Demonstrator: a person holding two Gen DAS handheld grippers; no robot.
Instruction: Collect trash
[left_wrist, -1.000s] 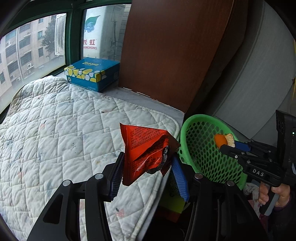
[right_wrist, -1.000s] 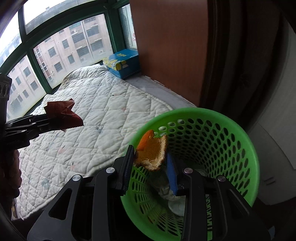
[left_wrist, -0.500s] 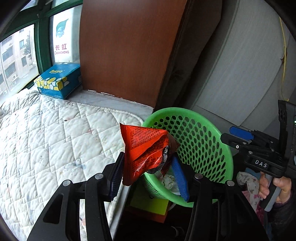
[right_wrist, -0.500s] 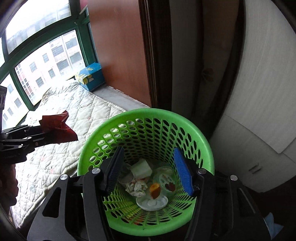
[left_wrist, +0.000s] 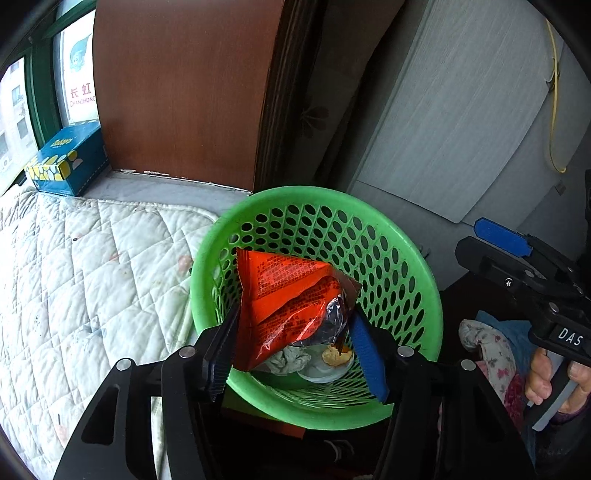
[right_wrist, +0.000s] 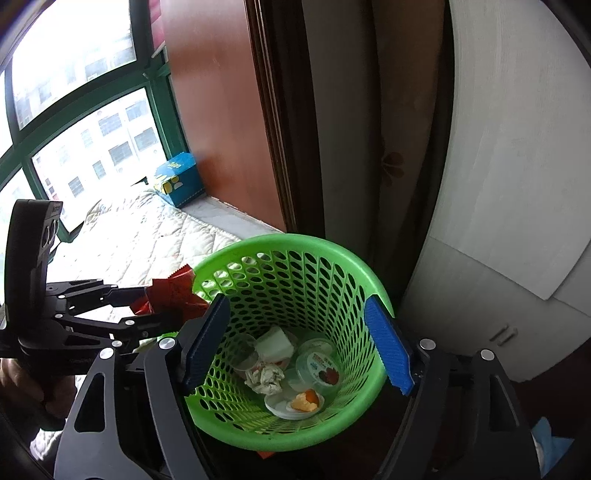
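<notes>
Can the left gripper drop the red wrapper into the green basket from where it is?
Probably yes: the left gripper holds the red wrapper at the green basket rim, nothing between.

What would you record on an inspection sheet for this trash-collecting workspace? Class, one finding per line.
Surface: white quilted mattress pad, faintly stained.
Job's things: red snack wrapper held over green perforated basket; orange peel, crumpled tissue and plastic cups inside it.
Clutter: blue tissue box on the sill.
Grippers: left gripper shut on the wrapper; right gripper open, empty, above the basket.
Cables: yellow cord on the wall.
Surroundings: green-framed window, brown wooden panel.
</notes>
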